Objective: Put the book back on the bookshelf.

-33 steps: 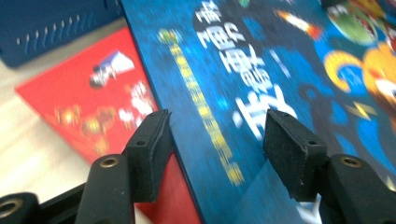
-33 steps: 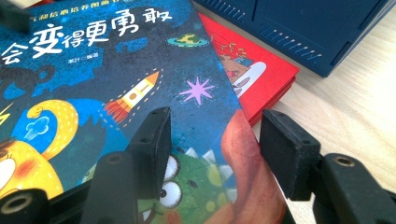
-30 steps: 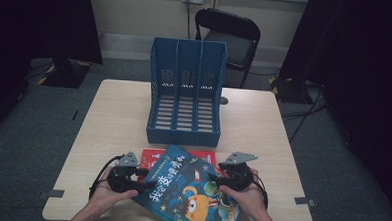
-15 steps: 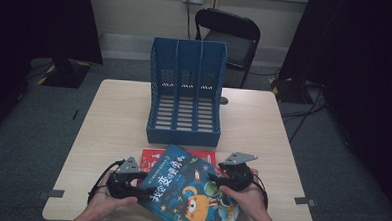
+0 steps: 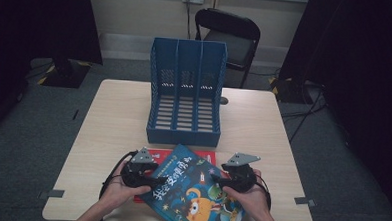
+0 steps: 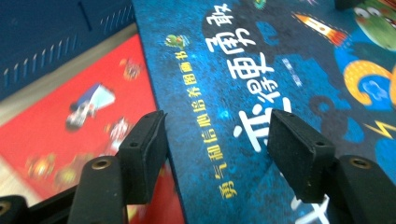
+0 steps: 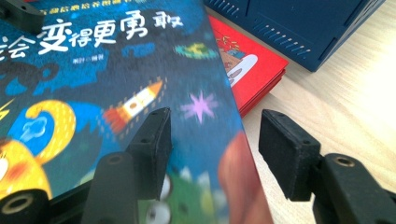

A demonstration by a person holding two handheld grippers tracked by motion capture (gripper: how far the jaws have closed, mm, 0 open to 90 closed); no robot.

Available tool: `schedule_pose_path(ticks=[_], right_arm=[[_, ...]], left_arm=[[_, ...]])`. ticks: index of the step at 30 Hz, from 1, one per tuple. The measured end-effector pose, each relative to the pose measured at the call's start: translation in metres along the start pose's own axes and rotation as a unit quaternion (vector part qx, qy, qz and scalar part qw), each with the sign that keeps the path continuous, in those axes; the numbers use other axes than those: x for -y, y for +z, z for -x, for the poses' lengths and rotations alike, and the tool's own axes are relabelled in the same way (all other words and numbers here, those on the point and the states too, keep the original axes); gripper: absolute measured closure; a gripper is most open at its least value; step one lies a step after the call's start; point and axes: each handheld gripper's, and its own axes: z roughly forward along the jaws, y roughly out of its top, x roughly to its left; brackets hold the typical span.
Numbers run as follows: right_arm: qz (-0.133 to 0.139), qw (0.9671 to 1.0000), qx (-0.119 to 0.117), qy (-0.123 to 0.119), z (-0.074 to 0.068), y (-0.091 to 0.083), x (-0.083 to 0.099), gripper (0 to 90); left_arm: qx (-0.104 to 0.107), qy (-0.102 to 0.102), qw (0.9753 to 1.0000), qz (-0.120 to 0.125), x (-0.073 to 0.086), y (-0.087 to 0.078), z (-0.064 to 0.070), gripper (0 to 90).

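A dark blue picture book [image 5: 193, 190] lies askew on a red book [image 5: 208, 156] near the table's front edge. Its cover with yellow and white lettering [image 6: 261, 79] and a rocket [image 7: 135, 105] runs under both cameras. My left gripper [image 5: 153, 177] is open, its jaws straddling the blue book's left edge [image 6: 212, 135]. My right gripper [image 5: 217, 179] is open too, jaws astride the book's right edge [image 7: 212, 135]. The red book [image 6: 74, 121] [image 7: 252, 65] sticks out from beneath.
A blue three-slot file holder [image 5: 186, 92] stands at the table's middle, just behind the books; its base [image 7: 299, 28] [image 6: 51, 42] is close by. A black chair [image 5: 227, 39] stands beyond the light wooden table [image 5: 108, 116]. A small dark knob [image 5: 224, 100] lies right of the holder.
My left gripper has slid right, onto the blue book's left edge. The right gripper and the books have stayed put.
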Motion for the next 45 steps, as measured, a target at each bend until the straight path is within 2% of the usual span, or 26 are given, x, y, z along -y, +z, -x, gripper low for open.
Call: schedule_pose_path(ticks=[4, 8, 13, 15, 17, 20, 23, 26, 29, 31, 39, 43, 45], right_arm=[[0.0, 1.0, 0.0, -0.001, -0.001, 0.002, -0.002, 44.0], [0.0, 1.0, -0.003, -0.002, -0.001, 0.003, -0.003, 44.3], [-0.002, 0.9999, -0.01, -0.001, -0.001, 0.003, -0.003, 48.3], [-0.002, 0.9999, -0.011, -0.001, -0.001, 0.004, -0.002, 48.3], [-0.001, 0.9999, -0.011, 0.001, -0.001, 0.004, -0.002, 48.4], [-0.002, 0.9999, -0.01, 0.001, -0.001, 0.004, -0.002, 48.3], [-0.004, 0.9999, -0.01, 0.002, -0.001, 0.004, -0.002, 48.4], [-0.003, 0.9999, -0.01, 0.005, -0.001, 0.004, -0.002, 48.3], [-0.003, 0.9999, -0.01, 0.004, -0.001, 0.003, -0.002, 48.1], [-0.003, 0.9999, -0.01, 0.004, -0.001, 0.003, -0.002, 47.6], [-0.001, 1.0, -0.009, 0.003, -0.001, 0.003, -0.002, 47.6], [0.0, 1.0, -0.008, 0.002, -0.001, 0.003, -0.002, 47.3], [0.0, 1.0, -0.006, 0.001, -0.002, 0.003, -0.002, 47.4]], left_arm=[[-0.005, 0.014, 0.9999, -0.004, -0.012, 0.01, 0.001, 39.6], [-0.002, 0.008, 1.0, 0.0, -0.02, 0.018, -0.003, 41.3], [0.007, 0.003, 1.0, -0.002, -0.017, 0.015, -0.006, 42.8], [0.018, -0.006, 0.9998, -0.007, -0.013, 0.01, -0.008, 44.5], [0.028, -0.005, 0.9996, -0.01, -0.006, 0.002, -0.009, 45.0], [0.029, 0.0, 0.9996, -0.004, 0.005, -0.008, -0.007, 45.3], [0.031, 0.004, 0.9994, -0.012, 0.012, -0.017, -0.005, 45.2], [0.033, -0.005, 0.9994, -0.006, 0.022, -0.024, -0.006, 44.0], [0.03, -0.004, 0.9995, -0.001, 0.031, -0.033, -0.007, 43.2], [0.033, 0.004, 0.9995, 0.001, 0.038, -0.038, -0.007, 41.7], [0.024, 0.005, 0.9997, -0.003, 0.043, -0.043, 0.002, 33.7], [0.029, 0.024, 0.9993, -0.003, 0.046, -0.045, 0.002, 34.6], [0.023, 0.024, 0.9994, -0.005, 0.045, -0.044, 0.003, 34.7]])
